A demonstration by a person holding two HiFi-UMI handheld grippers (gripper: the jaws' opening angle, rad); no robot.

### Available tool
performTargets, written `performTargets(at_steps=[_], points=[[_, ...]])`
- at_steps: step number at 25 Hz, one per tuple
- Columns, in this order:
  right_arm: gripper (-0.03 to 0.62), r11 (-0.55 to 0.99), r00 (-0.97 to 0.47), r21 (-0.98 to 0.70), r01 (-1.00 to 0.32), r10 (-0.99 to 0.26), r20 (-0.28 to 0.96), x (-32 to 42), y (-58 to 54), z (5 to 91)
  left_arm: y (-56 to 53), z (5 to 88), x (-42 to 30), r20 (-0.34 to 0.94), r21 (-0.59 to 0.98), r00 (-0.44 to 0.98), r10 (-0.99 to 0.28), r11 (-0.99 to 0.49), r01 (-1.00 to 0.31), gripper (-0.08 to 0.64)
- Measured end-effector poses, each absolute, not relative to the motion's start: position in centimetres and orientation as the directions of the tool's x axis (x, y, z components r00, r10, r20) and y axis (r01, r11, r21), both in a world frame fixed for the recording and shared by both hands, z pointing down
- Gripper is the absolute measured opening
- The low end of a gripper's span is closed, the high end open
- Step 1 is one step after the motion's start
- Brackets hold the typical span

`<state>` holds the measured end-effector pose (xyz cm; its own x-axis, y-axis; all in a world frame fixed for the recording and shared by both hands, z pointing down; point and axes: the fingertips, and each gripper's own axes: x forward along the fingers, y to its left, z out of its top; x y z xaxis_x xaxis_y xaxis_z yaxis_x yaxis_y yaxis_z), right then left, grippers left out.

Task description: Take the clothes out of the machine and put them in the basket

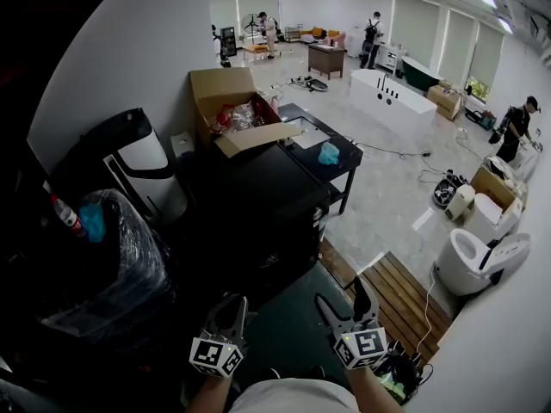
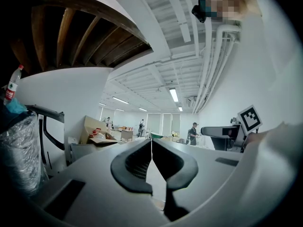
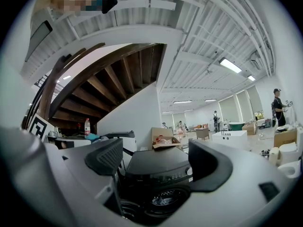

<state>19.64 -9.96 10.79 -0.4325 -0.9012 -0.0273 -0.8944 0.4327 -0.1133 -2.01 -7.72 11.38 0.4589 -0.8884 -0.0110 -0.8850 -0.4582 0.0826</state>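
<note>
White walls and pale tiled floor ran wide behind the black washing machine point(image 1: 258, 205), a boxy, glossy front-loader at twelve o'clock from both claws, its front facing them. Its round porthole point(image 3: 185, 193) sat low, toward six o'clock in the right gripper view, with something pale and crumpled behind it, likely the clothes point(image 3: 164, 201). The right gripper point(image 1: 341, 292) seemed the nearer, its ribbed jaws wide apart and empty. The left gripper point(image 1: 233, 304) had its jaws together on nothing. No basket could be picked out.
</note>
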Motion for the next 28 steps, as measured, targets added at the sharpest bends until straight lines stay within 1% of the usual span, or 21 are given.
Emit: performTargets(at_steps=[15, 28], points=[[0.414, 0.377, -0.376, -0.111, -0.919, -0.926, -0.028, 14.6, -9.1, 11.2, -7.9, 12.4, -7.6, -0.001, 0.086, 0.507, -0.862, -0.505, -0.859, 0.021], [0.411, 0.348, -0.349, -0.105, -0.931, -0.937, -0.009, 14.1, -10.9, 11.9, -9.8, 13.5, -8.8, -0.004, 0.114, 0.519, -0.855, -0.516, -0.849, 0.021]])
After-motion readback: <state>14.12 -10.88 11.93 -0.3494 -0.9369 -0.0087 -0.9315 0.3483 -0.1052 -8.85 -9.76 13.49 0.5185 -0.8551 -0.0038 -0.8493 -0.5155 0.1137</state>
